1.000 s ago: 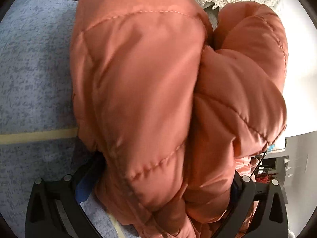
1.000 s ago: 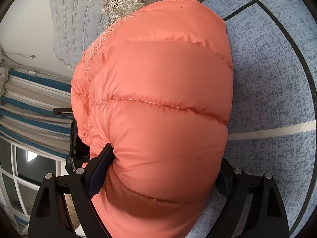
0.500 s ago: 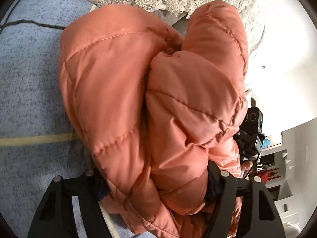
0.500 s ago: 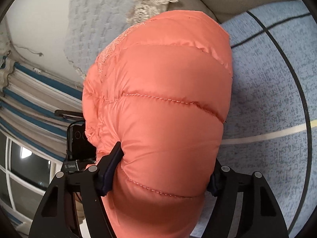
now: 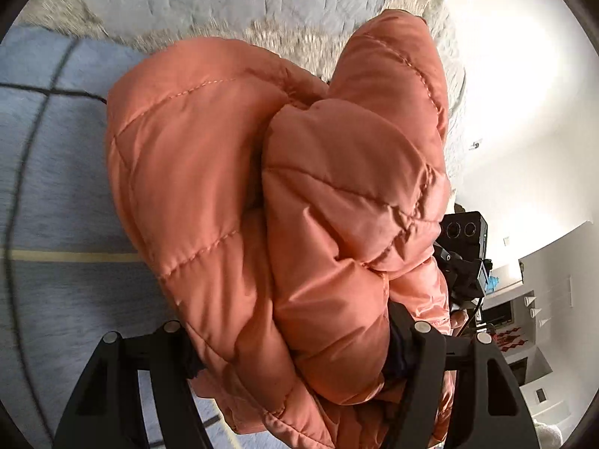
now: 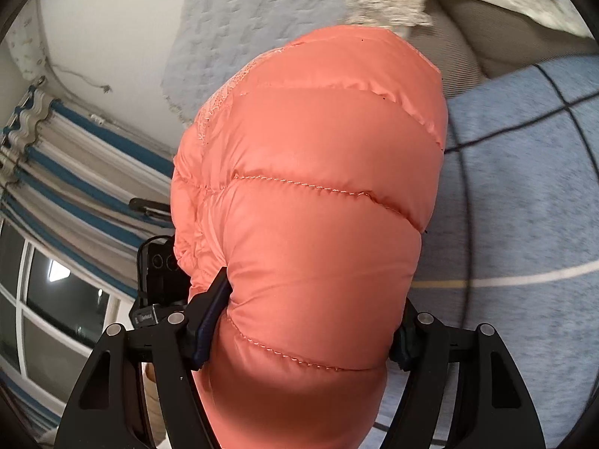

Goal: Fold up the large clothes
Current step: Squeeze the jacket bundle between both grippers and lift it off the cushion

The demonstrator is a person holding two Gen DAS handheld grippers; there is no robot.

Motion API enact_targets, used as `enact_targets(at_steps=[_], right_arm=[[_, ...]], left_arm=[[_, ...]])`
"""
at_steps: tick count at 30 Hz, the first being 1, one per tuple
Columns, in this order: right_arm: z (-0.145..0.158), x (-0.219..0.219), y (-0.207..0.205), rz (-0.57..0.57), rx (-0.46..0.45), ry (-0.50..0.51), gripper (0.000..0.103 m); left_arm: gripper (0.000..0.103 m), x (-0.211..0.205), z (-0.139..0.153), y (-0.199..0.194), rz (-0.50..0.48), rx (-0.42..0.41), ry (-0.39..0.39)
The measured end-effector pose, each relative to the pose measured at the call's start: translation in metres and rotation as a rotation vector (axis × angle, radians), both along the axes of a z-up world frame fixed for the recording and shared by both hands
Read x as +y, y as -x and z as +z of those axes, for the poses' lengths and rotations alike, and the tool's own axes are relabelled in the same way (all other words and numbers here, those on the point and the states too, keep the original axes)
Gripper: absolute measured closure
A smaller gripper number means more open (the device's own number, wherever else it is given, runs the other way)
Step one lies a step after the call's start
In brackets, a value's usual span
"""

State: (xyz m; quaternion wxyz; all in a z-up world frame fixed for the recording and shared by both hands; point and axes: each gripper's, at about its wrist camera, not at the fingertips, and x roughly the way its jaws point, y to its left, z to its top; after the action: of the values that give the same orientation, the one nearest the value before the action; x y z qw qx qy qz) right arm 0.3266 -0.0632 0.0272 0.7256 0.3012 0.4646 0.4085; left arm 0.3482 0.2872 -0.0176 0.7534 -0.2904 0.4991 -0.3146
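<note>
Between the jaws of the left gripper (image 5: 295, 348) we are pinching a thick bundle of the puffy orange jacket (image 5: 269, 202); the pads are pressing into the quilting on both sides. The right gripper (image 6: 303, 329) is doing the same: jaws clamped on a fat rolled edge of the jacket (image 6: 310, 202), pads sunk in.

Beyond both sets of jaws the jacket is bulging up and forward, bunched in two lobes on the left view, one smooth roll on the right. Past it, the blue bedspread (image 5: 56, 187) and a lace-trimmed pillow (image 6: 262, 11) are lying further out.

Progress, as we are judging it: the jacket is doubled over and gathered, held clear of the bed. Setting it down and flattening the fold is still to do.

Against the earlier frames: both sets of jaws are standing narrower than a second ago, squeezing the padding harder. More pillow and wall are showing beyond the jacket, less bedspread, so we are lifting and tilting upward.
</note>
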Motion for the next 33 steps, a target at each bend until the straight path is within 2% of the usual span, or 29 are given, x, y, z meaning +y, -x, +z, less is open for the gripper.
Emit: enact_targets(at_steps=[1, 6, 9, 15, 19, 22, 23, 24, 25, 27, 29, 33], right_arm=[[0.004, 0.008, 0.001, 0.008, -0.007, -0.003, 0.032], [0.014, 0.061, -0.002, 0.054, -0.018, -0.032, 0.032], [0.007, 0.09, -0.005, 0.076, 0.004, -0.065, 0.032], [-0.013, 0.152, -0.012, 0.131, 0.04, -0.096, 0.032], [-0.04, 0.189, -0.022, 0.153, 0.088, -0.099, 0.032], [-0.064, 0.217, -0.027, 0.157, 0.086, -0.02, 0.031], [-0.074, 0.225, -0.026, 0.153, 0.072, 0.033, 0.027], [-0.078, 0.226, -0.026, 0.144, 0.056, 0.048, 0.024], [-0.083, 0.225, -0.026, 0.131, 0.05, 0.037, 0.022], [-0.086, 0.223, -0.025, 0.13, 0.018, 0.065, 0.017], [-0.089, 0.215, -0.021, 0.131, -0.025, 0.112, 0.015], [-0.096, 0.209, -0.026, 0.122, -0.008, 0.134, 0.006]], left_arm=[[0.03, -0.005, 0.007, 0.005, 0.012, -0.008, -0.005], [0.03, 0.03, 0.019, 0.017, 0.071, -0.036, -0.032], [0.03, 0.043, 0.04, 0.043, 0.108, -0.043, -0.066], [0.03, 0.099, 0.048, 0.059, 0.17, -0.036, -0.128], [0.03, 0.127, 0.036, 0.067, 0.224, -0.025, -0.158], [0.029, 0.158, 0.014, 0.065, 0.242, 0.016, -0.17], [0.028, 0.167, -0.001, 0.065, 0.249, 0.043, -0.176], [0.025, 0.185, -0.008, 0.062, 0.246, 0.06, -0.18], [0.022, 0.19, -0.018, 0.064, 0.249, 0.066, -0.16], [0.011, 0.194, -0.03, 0.07, 0.259, 0.056, -0.115], [0.005, 0.191, -0.033, 0.069, 0.244, 0.041, -0.145], [0.0, 0.182, -0.024, 0.066, 0.228, 0.027, -0.187]])
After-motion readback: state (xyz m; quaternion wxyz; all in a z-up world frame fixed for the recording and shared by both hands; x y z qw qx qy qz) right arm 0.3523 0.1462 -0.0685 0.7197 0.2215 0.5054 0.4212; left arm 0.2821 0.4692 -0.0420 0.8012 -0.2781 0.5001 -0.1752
